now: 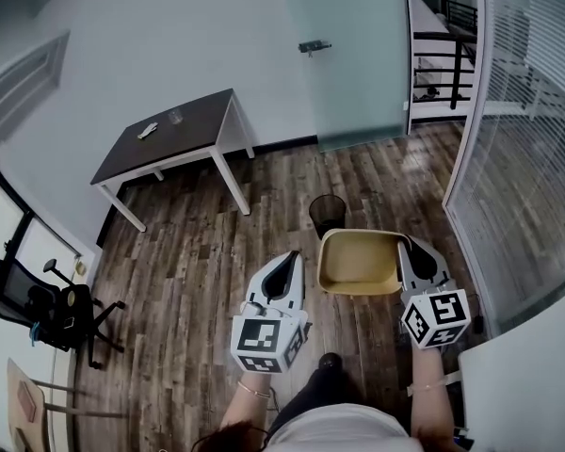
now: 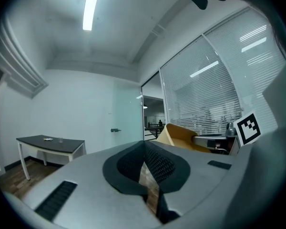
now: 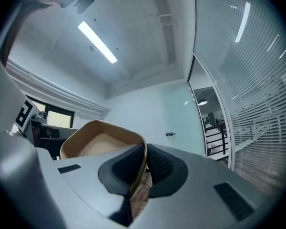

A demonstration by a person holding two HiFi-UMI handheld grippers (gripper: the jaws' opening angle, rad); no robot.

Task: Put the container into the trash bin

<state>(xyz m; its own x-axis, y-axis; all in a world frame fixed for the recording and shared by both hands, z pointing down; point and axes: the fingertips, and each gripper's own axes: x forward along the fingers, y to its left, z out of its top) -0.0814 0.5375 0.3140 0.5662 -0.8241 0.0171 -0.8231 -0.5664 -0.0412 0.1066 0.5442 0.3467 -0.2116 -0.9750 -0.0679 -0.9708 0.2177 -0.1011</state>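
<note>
A tan, shallow, open container [image 1: 358, 260] hangs level above the wood floor. My right gripper [image 1: 407, 246] is shut on the container's right rim. In the right gripper view the pads [image 3: 133, 168] pinch the thin tan wall, and the container [image 3: 102, 142] spreads to the left. A black mesh trash bin [image 1: 327, 217] stands on the floor just beyond the container's far left corner. My left gripper [image 1: 287, 262] hovers to the left of the container, shut and empty. In the left gripper view its jaws [image 2: 144, 152] meet at the tips, with the container [image 2: 181, 135] off to the right.
A dark-topped table [image 1: 179, 135] on white legs stands at the back left with a glass and a small item on it. A black office chair [image 1: 47, 309] is at the far left. A frosted glass door [image 1: 358, 55] and a blinded glass wall [image 1: 527, 158] close off the back and right.
</note>
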